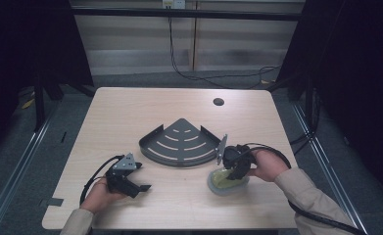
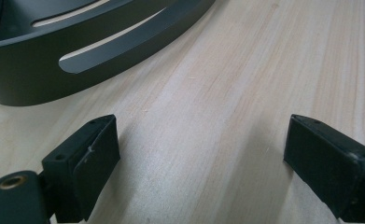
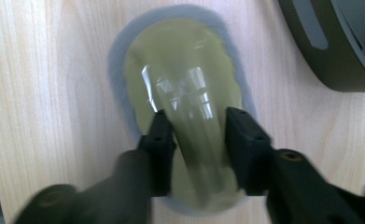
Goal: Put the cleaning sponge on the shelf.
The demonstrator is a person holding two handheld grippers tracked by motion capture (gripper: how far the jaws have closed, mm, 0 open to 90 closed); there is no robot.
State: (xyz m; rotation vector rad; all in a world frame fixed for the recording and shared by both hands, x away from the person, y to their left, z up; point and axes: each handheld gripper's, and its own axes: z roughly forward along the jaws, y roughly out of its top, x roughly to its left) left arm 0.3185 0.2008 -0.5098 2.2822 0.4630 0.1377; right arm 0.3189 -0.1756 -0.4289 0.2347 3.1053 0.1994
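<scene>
Right gripper (image 3: 194, 130) jaws grasping glossy yellow-green oval object on grey rim (image 3: 185, 70); left gripper (image 2: 201, 163) jaws released over pale wood-grain bench (image 1: 130, 112); dark slotted fan-shaped metal tray (image 1: 179, 142) beside.

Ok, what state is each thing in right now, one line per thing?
Left gripper: open, holding nothing, low over the table.
Right gripper: jaws either side of the soap, contact unclear.
Soap: yellow-green, lying in its grey dish.
Rack: dark, slotted, empty, flat on the table.
</scene>
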